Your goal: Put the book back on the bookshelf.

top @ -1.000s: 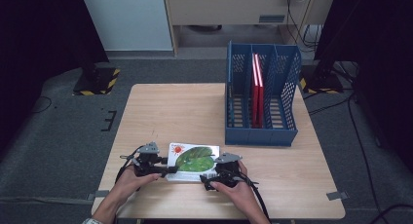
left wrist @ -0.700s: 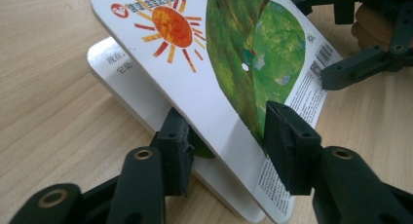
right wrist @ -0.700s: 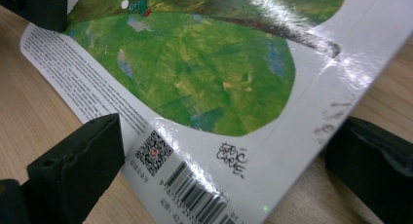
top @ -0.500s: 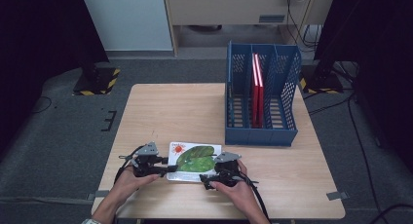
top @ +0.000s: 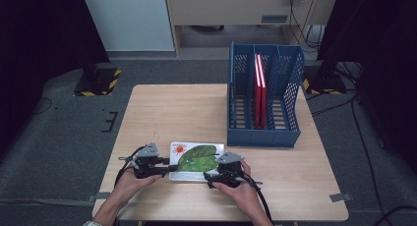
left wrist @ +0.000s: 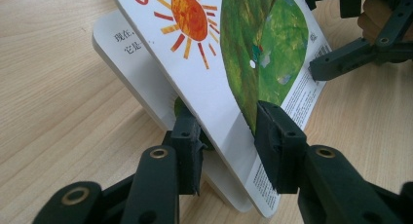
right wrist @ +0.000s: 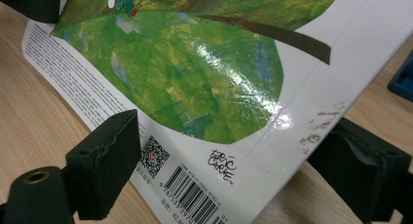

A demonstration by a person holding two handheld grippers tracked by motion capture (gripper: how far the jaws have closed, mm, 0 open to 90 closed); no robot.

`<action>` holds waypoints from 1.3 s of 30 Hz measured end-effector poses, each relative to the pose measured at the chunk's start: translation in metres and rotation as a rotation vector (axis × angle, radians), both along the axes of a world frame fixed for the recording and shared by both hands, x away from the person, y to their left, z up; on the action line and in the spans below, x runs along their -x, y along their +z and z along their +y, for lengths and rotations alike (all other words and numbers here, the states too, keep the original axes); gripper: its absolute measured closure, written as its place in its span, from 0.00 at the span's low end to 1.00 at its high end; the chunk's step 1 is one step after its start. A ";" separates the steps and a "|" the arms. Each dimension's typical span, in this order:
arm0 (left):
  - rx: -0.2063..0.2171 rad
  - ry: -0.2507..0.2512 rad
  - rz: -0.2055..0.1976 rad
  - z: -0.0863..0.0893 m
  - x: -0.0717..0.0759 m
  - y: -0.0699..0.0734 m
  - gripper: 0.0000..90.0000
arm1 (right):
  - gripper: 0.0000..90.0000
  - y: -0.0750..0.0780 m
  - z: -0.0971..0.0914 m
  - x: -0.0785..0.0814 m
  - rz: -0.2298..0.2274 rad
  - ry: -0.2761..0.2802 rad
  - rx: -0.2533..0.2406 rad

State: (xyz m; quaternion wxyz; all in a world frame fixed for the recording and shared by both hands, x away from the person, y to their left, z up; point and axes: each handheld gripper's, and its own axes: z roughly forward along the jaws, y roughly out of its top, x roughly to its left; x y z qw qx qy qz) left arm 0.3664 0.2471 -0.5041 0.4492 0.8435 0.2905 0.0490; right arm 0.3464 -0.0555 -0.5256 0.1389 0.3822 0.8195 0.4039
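Note:
A picture book (top: 196,161) with a green leaf and an orange sun on its cover lies near the table's front edge. My left gripper (top: 166,168) is at its left end. In the left gripper view its jaws have just been closing. They now pinch the raised front cover (left wrist: 209,53), with one pad under it and one on top (left wrist: 229,141). My right gripper (top: 210,176) is at the book's right end. Its jaws have also been closing. They still stand wide (right wrist: 234,160) on either side of the barcode corner of the book (right wrist: 195,78).
A blue mesh file rack (top: 263,130) stands on the right half of the wooden table (top: 172,113), with thin red books (top: 259,88) upright in its middle slot. Dark stands and cables surround the table on the grey floor.
The book's left end looks slightly lifted and skewed compared with a second ago. Both hands have stayed where they were.

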 end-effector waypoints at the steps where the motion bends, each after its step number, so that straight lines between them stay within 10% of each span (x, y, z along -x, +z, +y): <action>1: 0.001 0.001 -0.003 0.000 0.000 0.000 0.70 | 0.17 0.001 0.000 0.000 -0.010 -0.002 0.002; 39: -0.025 0.061 -0.077 0.001 0.001 0.005 0.82 | 0.48 0.016 -0.007 0.003 -0.108 -0.048 0.012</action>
